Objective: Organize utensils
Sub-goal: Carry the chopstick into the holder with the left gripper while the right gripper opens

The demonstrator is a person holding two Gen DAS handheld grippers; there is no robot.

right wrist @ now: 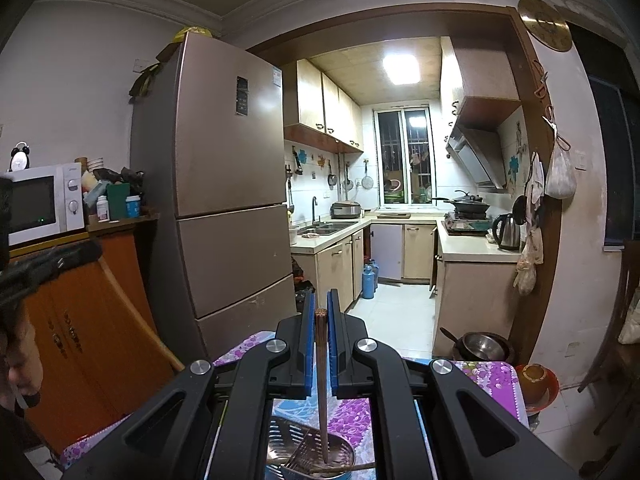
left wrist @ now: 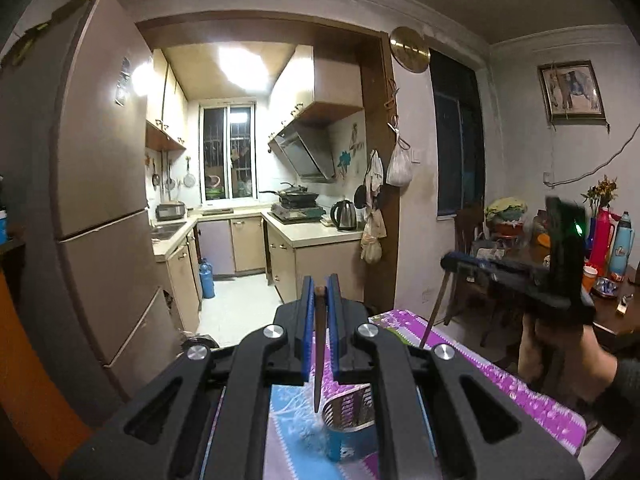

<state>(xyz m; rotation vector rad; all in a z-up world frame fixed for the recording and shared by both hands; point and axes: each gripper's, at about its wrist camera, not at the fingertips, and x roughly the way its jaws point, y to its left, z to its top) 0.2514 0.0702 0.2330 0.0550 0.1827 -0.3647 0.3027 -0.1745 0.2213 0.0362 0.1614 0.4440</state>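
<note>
While the left wrist view looks toward the kitchen, the left gripper (left wrist: 320, 292) has its blue pads pinched narrow on a dark wooden chopstick (left wrist: 319, 360) that hangs tip-down above a perforated metal holder (left wrist: 352, 412) on the flowered tablecloth (left wrist: 500, 384). That chopstick's tip looks just above the holder's rim, not yet inside. Off to the right in the same view, the right gripper (left wrist: 450, 260), carried by a hand (left wrist: 560, 356), grips a second chopstick (left wrist: 434, 312) slanting down toward the cloth. From the right wrist view, the right gripper (right wrist: 320, 312) is likewise closed tight on its chopstick (right wrist: 322, 384), which points straight down into the metal holder (right wrist: 312, 452); at least one other stick (right wrist: 340, 469) seems to lie across the holder already, though the bottom edge cuts it off. Judged from this, some sorting is done, and both held chopsticks remain to be lowered and let go. Whether more utensils wait on the table cannot be told.
</note>
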